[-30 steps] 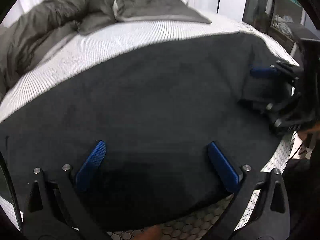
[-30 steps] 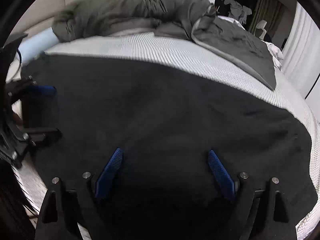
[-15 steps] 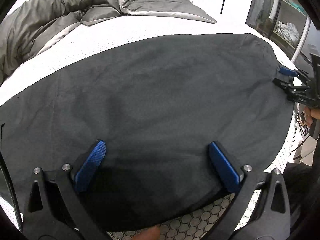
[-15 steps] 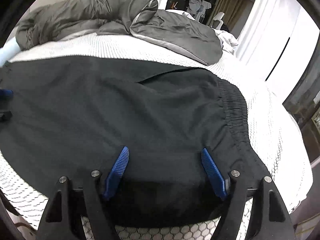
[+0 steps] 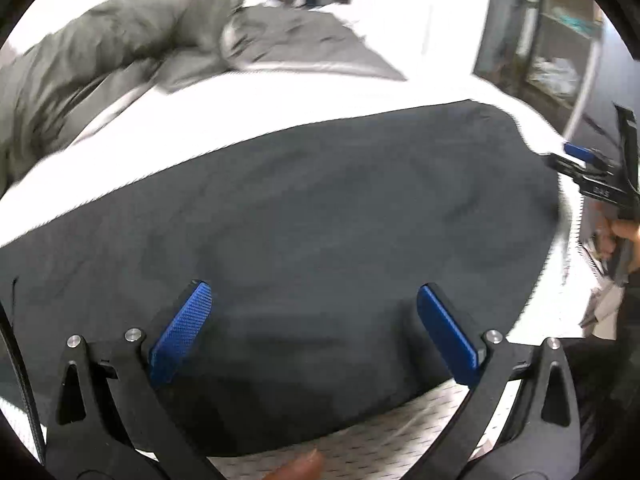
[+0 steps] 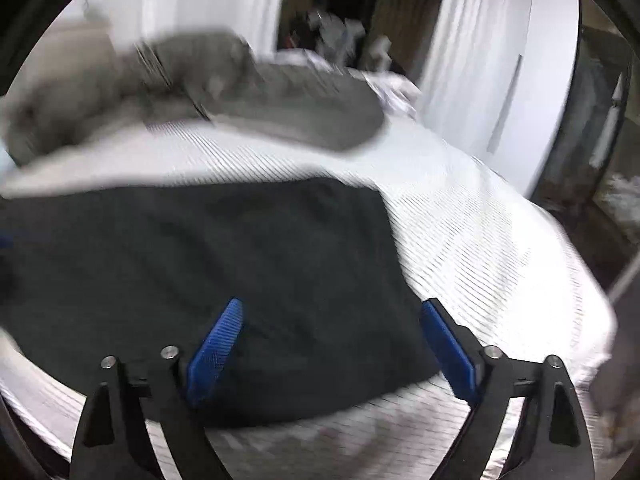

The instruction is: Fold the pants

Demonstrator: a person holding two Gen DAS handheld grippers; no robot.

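Black pants (image 5: 320, 200) lie spread flat across the white bed. My left gripper (image 5: 312, 292) hovers open over their near edge, with cloth below the blue pads (image 5: 180, 332) but none pinched. At the far right of the left wrist view, my right gripper (image 5: 568, 160) is just off the pants' end, a hand (image 5: 628, 232) holding it. In the right wrist view, the right gripper (image 6: 333, 304) stands over the right end of the pants (image 6: 240, 248). Its jaws are opening, and nothing is gripped between them.
A crumpled grey duvet (image 5: 120, 60) (image 6: 240, 92) lies at the back of the bed. Bare white sheet (image 6: 480, 240) runs right of the pants to the bed edge. White curtains (image 6: 480, 60) and a dark glass cabinet (image 5: 540, 40) stand beyond.
My right gripper has swung right along the pants, from resting over the cloth to just past its right end, narrowing and then widening. The left gripper stays open over the near edge.
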